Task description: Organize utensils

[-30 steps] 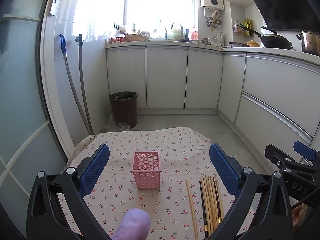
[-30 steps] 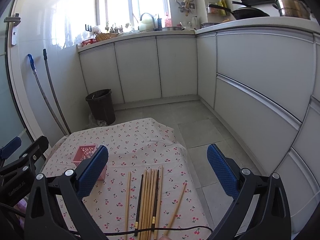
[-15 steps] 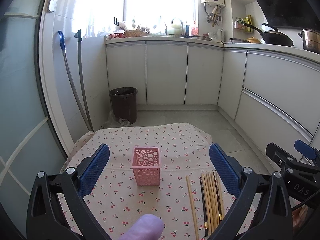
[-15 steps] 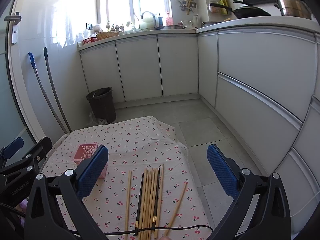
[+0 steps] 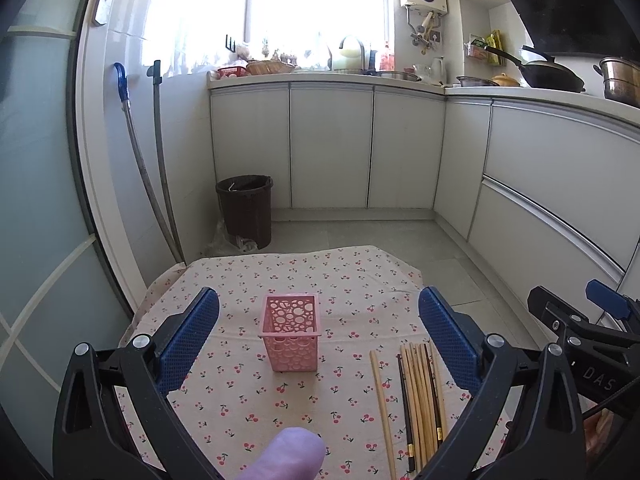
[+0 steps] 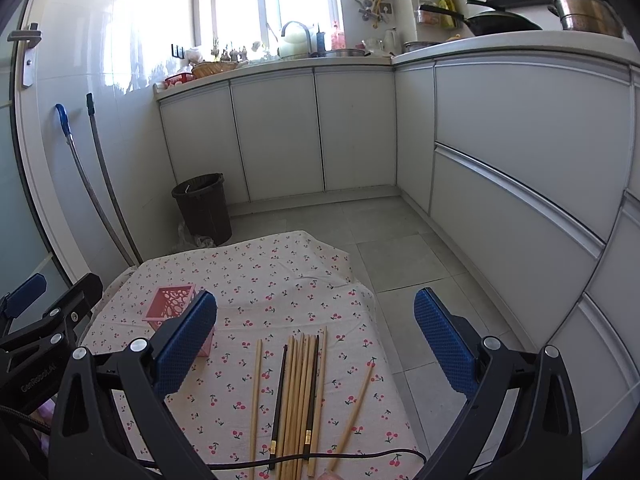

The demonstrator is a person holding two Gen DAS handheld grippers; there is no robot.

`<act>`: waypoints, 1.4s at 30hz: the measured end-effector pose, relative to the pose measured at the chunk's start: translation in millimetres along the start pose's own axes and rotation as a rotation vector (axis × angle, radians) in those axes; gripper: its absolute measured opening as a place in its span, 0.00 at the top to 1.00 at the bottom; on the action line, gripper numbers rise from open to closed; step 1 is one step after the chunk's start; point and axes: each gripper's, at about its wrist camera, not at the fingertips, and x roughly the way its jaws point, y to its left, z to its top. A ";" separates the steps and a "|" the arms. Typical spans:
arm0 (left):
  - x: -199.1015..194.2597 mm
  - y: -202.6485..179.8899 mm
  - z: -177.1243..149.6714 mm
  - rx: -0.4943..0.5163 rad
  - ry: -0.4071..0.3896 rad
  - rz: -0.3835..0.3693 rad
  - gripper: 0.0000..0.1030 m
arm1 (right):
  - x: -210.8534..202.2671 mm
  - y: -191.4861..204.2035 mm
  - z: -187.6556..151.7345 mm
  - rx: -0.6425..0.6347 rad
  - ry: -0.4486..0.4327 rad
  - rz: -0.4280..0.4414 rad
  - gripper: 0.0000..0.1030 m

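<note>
A pink perforated holder (image 5: pixel 291 337) stands upright on a cherry-print cloth (image 5: pixel 288 276); it also shows in the right wrist view (image 6: pixel 169 307). Several wooden and dark chopsticks (image 5: pixel 420 394) lie side by side to its right, seen too in the right wrist view (image 6: pixel 300 392), with one stray stick (image 6: pixel 354 406) angled off to the right. My left gripper (image 5: pixel 319 326) is open and empty, hovering above the cloth facing the holder. My right gripper (image 6: pixel 315 330) is open and empty above the chopsticks.
The cloth lies on a grey tiled floor (image 6: pixel 400 240). A dark bin (image 5: pixel 245 210) stands by white cabinets (image 5: pixel 332 144). Two mop handles (image 5: pixel 154 168) lean on the left wall. A black cable (image 6: pixel 320 458) crosses the near chopstick ends. A fingertip (image 5: pixel 288 456) shows at the bottom.
Both views have tilted up slightly, so the holder and chopsticks sit a little lower in frame. Both grippers stay open and empty.
</note>
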 end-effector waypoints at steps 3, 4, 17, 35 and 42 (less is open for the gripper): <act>-0.3 -0.9 -0.4 0.001 0.000 0.000 0.07 | 0.7 0.6 -1.2 -0.001 0.000 -0.001 0.06; -0.1 -0.5 0.0 0.001 -0.001 0.000 0.07 | 0.6 0.6 -1.8 -0.001 0.000 -0.002 0.06; -0.5 -2.8 -0.4 0.004 0.000 -0.003 0.07 | 0.9 -0.8 -3.5 -0.002 0.003 -0.001 0.06; 1.3 -3.8 -2.0 0.012 0.006 -0.005 0.07 | 3.2 -3.9 -5.9 0.000 0.008 -0.002 0.06; 3.9 -4.0 -3.8 0.018 0.011 -0.003 0.07 | 4.4 -5.0 -9.1 0.001 0.011 -0.003 0.06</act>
